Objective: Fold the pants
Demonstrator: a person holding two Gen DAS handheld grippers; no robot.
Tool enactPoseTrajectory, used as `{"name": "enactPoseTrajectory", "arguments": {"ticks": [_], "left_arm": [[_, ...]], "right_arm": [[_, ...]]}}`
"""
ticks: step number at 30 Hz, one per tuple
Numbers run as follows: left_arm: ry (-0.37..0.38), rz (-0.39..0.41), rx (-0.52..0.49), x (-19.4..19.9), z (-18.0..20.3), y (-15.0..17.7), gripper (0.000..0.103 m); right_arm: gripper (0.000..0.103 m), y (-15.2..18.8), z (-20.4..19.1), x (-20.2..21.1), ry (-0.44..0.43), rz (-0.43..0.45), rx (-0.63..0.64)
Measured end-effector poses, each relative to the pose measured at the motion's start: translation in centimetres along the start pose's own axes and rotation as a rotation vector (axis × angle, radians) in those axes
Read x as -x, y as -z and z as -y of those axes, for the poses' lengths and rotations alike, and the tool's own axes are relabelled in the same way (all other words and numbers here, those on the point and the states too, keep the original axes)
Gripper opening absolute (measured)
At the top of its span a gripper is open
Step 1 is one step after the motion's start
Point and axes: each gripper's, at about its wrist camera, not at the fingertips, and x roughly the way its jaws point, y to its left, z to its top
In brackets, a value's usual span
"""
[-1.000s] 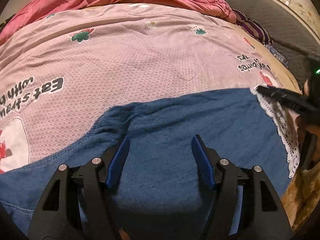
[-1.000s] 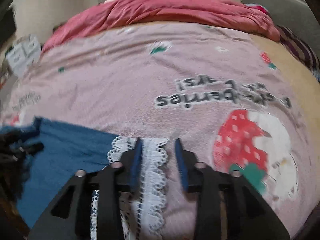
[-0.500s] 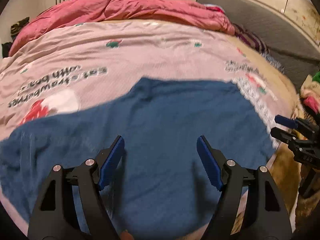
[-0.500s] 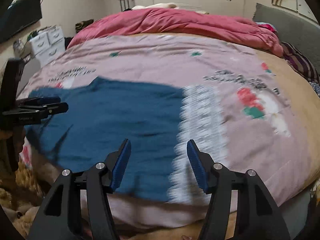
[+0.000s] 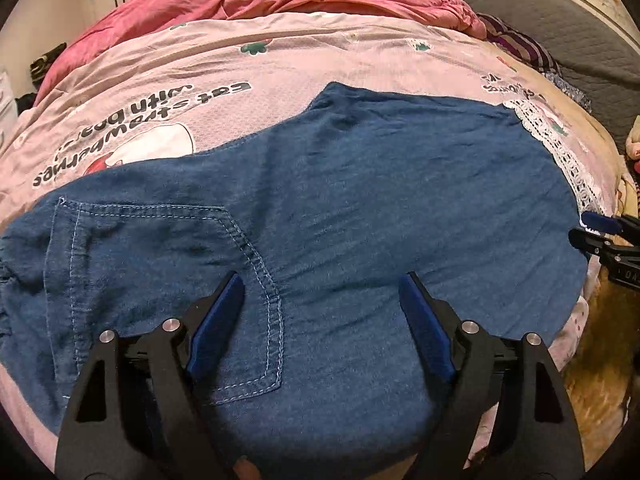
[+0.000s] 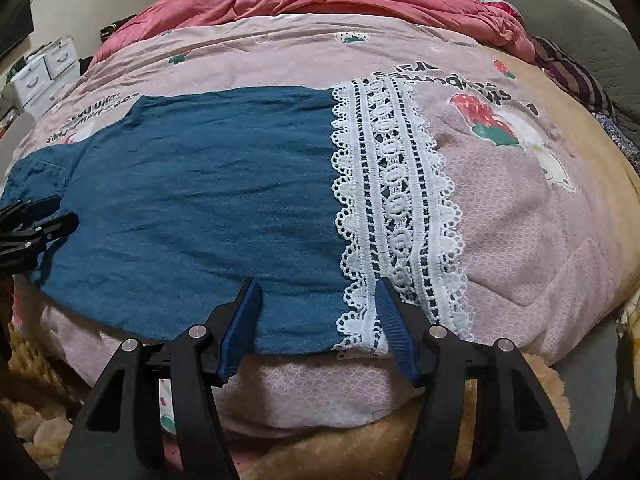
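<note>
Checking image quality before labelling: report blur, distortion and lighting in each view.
Left wrist: sharp, strong fisheye bulge on the bed, warm dim light, pants darken near the fingers. Right wrist: sharp too, lace crisp, corners black.

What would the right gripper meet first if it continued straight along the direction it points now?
Most likely the near edge of the blue pants, close to the white lace hem. The right gripper is open with nothing between its jaws; exact depth is unclear.

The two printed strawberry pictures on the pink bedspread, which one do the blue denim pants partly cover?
The strawberry picture by the pocket end is partly under the blue denim pants. The strawberry picture beyond the white lace hem lies fully uncovered.
</note>
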Motion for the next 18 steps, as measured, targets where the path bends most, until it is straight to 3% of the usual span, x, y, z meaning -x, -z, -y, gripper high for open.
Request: {"name": "enactPoseTrajectory", "arguments": {"ticks": [4,7,18], "left_arm": [[0.011,0.018,-0.017,0.7,0.2,0.3,0.077],[0.014,0.011,-0.018,1.2,0.5,0.3,0.087],[0.046,0.039,-0.024,5.1,2.1,-0.3,0.093]], "right_arm": [[0.061,0.2,0.8,0.9,-0.053,0.019,-0.035],[0.072,0.3,0.6,2.2,-0.092,0.030,-0.059],[0.073,0.7,2.9,6.3,-0.065,0.101,-0.124]]}}
